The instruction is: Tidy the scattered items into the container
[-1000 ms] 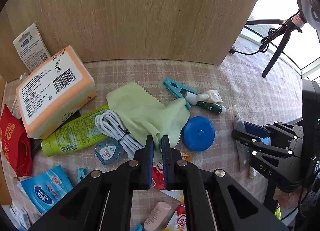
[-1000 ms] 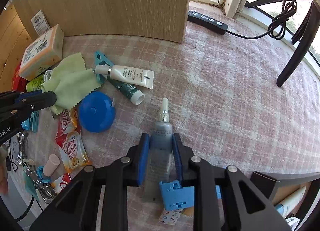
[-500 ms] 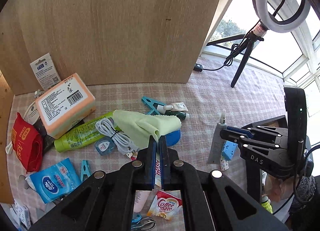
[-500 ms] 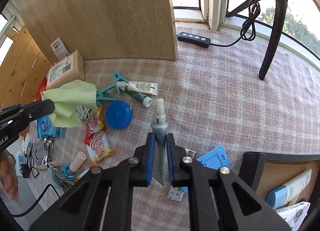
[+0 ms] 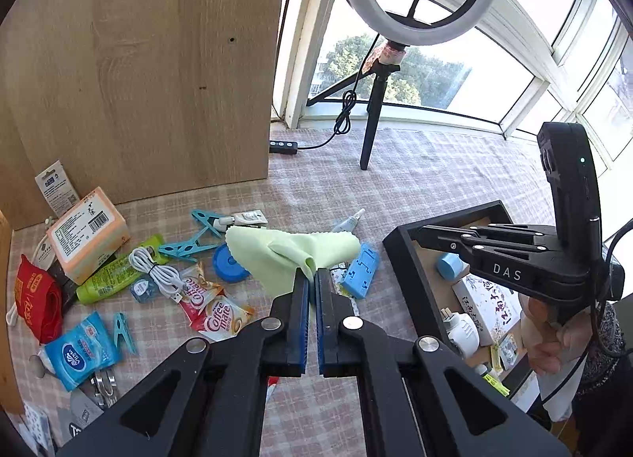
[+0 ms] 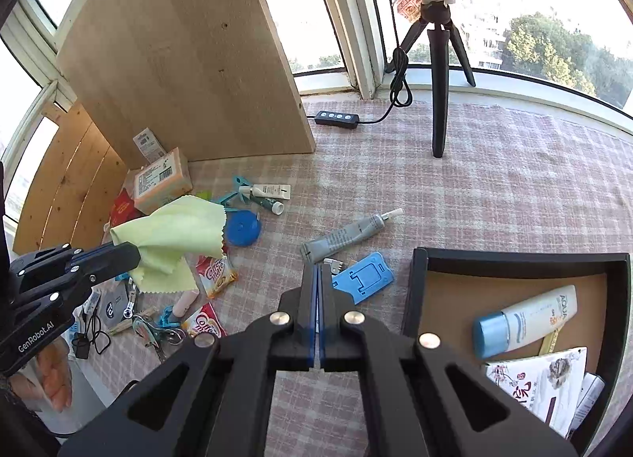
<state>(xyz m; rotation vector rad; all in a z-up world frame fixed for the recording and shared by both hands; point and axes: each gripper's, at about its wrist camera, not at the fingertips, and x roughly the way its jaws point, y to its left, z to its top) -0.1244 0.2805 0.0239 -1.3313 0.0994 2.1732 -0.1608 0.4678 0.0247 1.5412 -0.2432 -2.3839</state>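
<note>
Cloth: a pale green cloth point(image 5: 290, 253) with zigzag edges, crumpled and hanging off the table.
Left tongs: the left gripper point(image 5: 311, 279) is pressed together, pinching one fold of the cloth at centre frame.
Tube: a grey tube point(image 6: 344, 236) lies flat on the checked tablecloth point(image 6: 494, 180).
Right tongs: the right gripper point(image 6: 318, 273) is pressed together with nothing between; the tube lies just beyond its tips.
Box: a black box point(image 6: 514, 257) at lower right.

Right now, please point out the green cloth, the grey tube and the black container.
green cloth point(image 6: 174, 235): right wrist view, middle of the hanging fabric.
grey tube point(image 6: 344, 236): right wrist view, middle of its body, lying on the tablecloth.
black container point(image 6: 514, 258): right wrist view, its far rim.
</note>
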